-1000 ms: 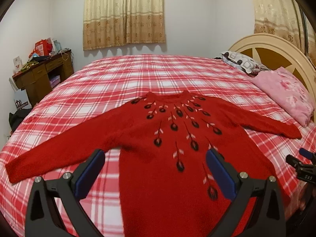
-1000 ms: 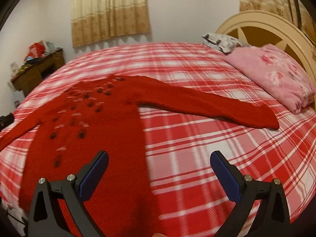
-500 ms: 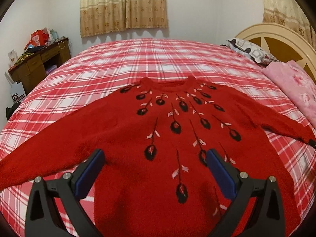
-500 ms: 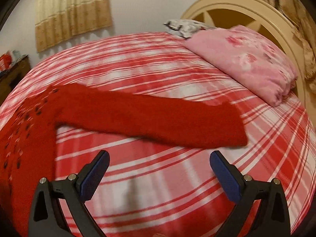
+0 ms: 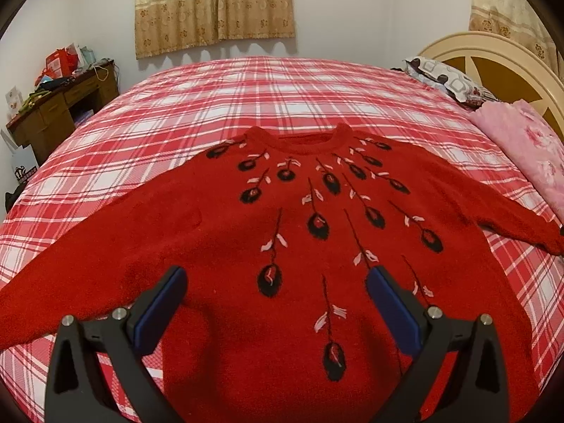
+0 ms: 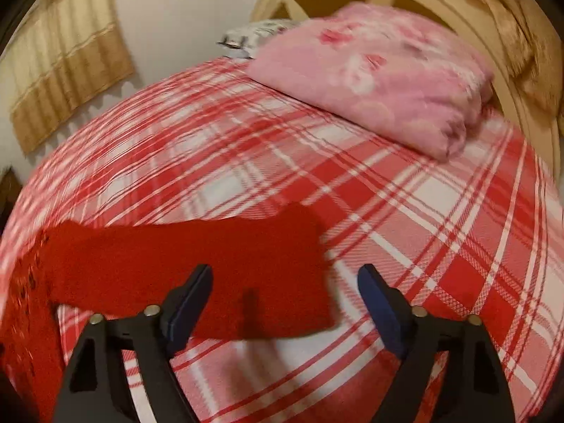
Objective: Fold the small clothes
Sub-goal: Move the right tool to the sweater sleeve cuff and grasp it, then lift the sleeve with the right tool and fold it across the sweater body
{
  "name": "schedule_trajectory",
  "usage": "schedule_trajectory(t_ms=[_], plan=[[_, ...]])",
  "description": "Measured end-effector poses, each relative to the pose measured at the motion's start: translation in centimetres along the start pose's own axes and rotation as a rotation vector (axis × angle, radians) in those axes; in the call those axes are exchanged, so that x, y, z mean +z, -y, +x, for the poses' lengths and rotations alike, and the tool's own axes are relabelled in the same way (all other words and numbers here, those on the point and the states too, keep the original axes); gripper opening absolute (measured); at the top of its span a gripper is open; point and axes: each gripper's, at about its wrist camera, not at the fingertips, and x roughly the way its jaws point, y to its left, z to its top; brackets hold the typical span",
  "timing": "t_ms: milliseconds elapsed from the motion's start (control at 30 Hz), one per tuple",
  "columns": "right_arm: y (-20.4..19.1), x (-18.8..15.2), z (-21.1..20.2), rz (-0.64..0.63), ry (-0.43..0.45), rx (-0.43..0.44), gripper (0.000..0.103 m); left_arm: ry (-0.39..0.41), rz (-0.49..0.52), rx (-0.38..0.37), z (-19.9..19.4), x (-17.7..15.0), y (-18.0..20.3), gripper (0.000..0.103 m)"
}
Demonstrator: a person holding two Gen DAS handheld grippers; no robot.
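Ahead of the left claw, with its blue pads, lies a red sweater with black buds and white leaves. Beneath it the bedspread is red-and-white plaid. Right of the claw is a pink floral quilt; far ahead hang beige curtains.

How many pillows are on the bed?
2. A pink flowery pillow lies by the headboard. A black-and-white patterned pillow sits beyond it, nearer the far wall. More might be hidden outside the pictures.
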Motion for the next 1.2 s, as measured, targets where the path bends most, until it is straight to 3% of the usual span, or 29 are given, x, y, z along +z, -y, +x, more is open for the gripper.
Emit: schedule_trajectory(t_ms=[67,200,233,267,367,733,1200], plan=[[0.7,0.2,0.7,0.027,-0.029,0.019,0.062,0.003,-0.006,0.003,0.0,0.1,-0.3,0.103],[0.2,0.2,1.3,0.014,-0.050,0.043,0.049,-0.002,-0.016,0.007,0.2,0.2,-1.0,0.103],[0.0,0.2,1.5,0.006,-0.054,0.047,0.033,-0.004,-0.019,0.010,0.3,0.2,-1.2,0.103],[-0.3,0.2,1.6,0.002,-0.061,0.051,0.025,-0.005,-0.025,0.013,0.3,0.1,-1.5,0.103],[-0.9,0.3,2.0,-0.010,-0.071,0.059,0.016,-0.007,-0.041,0.014,0.0,0.0,-2.2,0.103],[-5.6,2.9,-1.1,-0.078,-0.008,0.113,0.013,0.017,-0.104,0.045,-1.9,-0.6,-5.6,0.103],[-17.7,7.6,-12.0,-0.257,0.193,0.274,0.012,0.043,-0.137,0.065,-3.7,-1.9,-8.2,0.103]])
